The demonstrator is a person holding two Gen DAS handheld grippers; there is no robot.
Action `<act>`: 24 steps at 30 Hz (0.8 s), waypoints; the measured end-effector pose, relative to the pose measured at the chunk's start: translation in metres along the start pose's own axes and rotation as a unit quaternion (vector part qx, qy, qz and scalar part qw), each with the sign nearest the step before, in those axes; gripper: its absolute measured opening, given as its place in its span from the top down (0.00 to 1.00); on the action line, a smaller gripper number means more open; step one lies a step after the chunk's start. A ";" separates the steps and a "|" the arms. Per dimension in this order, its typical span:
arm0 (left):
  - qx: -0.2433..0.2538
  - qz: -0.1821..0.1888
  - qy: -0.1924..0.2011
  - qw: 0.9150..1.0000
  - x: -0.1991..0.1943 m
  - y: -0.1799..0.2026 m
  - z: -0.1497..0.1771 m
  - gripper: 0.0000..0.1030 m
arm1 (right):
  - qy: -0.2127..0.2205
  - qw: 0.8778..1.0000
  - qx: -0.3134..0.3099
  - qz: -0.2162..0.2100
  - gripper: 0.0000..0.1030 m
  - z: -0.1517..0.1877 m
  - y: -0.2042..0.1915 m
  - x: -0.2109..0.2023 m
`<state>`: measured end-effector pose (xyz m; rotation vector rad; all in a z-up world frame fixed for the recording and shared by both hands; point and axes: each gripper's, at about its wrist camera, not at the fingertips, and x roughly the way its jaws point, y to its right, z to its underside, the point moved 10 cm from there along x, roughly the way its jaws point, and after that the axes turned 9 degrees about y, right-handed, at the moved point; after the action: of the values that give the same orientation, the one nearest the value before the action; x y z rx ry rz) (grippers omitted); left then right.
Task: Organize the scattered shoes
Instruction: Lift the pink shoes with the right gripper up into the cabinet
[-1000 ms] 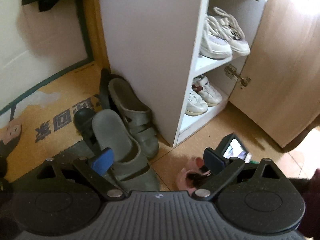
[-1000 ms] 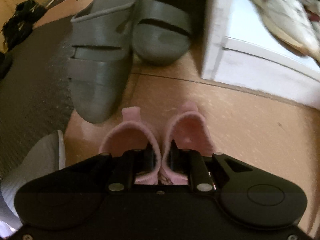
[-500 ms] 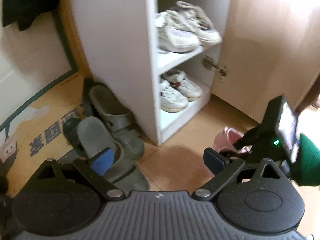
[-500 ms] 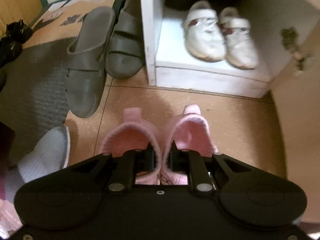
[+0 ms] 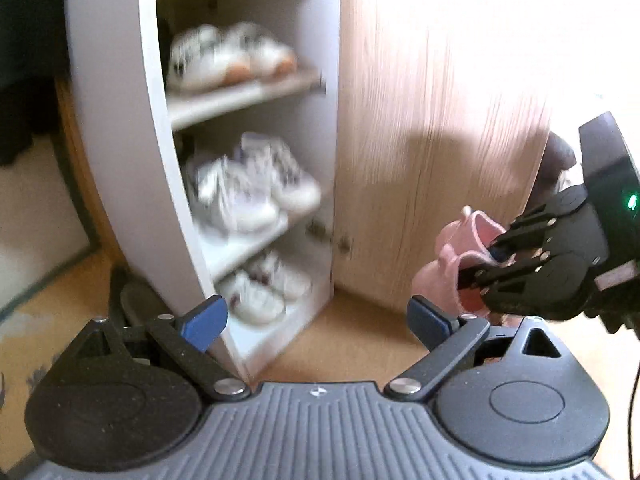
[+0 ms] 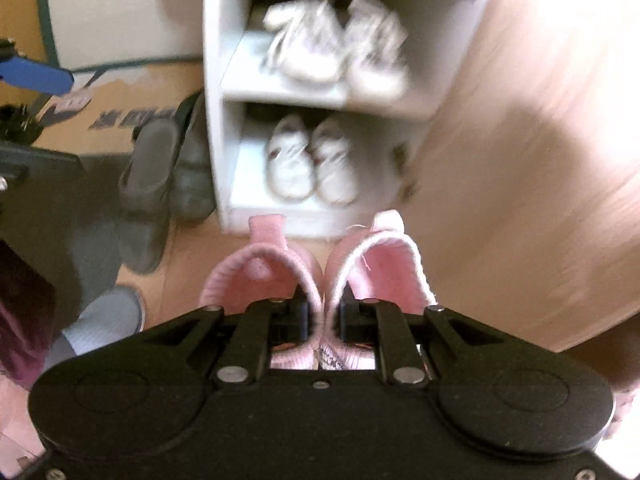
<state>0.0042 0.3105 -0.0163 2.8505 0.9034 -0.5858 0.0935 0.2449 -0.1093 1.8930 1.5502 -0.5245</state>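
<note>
1. The right gripper (image 6: 320, 322) is clamped on the inner collars of a pair of pink shoes (image 6: 316, 276), held off the floor before the open shoe cabinet (image 6: 224, 92).
2. Their toes point toward the cabinet's shelves ahead.
3. The left gripper (image 5: 316, 322), jaws apart and empty, hangs nearer the cabinet.

I see each visible cabinet (image 6: 216, 80) shelf already taken by white sneakers (image 6: 312, 160); the open door (image 6: 520, 160) blocks the right, grey sandals (image 6: 148, 200) crowd the floor left.

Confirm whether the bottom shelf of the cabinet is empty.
No: a pair of white sneakers sits on the bottom shelf of the cabinet.
</note>
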 end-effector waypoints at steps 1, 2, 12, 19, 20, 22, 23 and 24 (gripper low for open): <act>-0.006 0.003 0.016 1.000 -0.006 0.003 -0.011 0.05 | 0.014 1.000 -0.004 0.010 0.87 -0.017 0.010 -0.017; -0.011 0.006 0.031 0.999 -0.012 0.006 -0.022 0.05 | 0.023 1.000 -0.008 0.017 0.87 -0.028 0.015 -0.027; -0.003 0.004 0.167 0.986 -0.061 0.002 -0.128 0.05 | 0.136 0.985 -0.058 0.084 0.87 -0.166 0.058 -0.134; -0.003 -0.021 0.285 0.958 -0.090 -0.014 -0.194 0.05 | 0.225 0.968 -0.044 0.100 0.87 -0.271 0.079 -0.204; 0.003 -0.026 0.301 0.953 -0.091 -0.015 -0.203 0.05 | 0.239 0.965 -0.041 0.101 0.87 -0.288 0.082 -0.215; 0.010 -0.029 0.327 0.945 -0.091 -0.016 -0.221 0.05 | 0.264 0.959 -0.032 0.101 0.87 -0.320 0.088 -0.236; 0.010 -0.028 0.339 0.940 -0.090 -0.017 -0.229 0.05 | 0.286 0.953 -0.022 0.100 0.87 -0.349 0.094 -0.251; 0.010 -0.031 0.345 0.938 -0.090 -0.017 -0.233 0.05 | 0.293 0.951 -0.020 0.100 0.87 -0.359 0.095 -0.257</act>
<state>0.0036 0.3234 0.2335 3.0791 1.0574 0.4537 0.0971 0.2958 0.3396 2.2673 1.6657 0.1830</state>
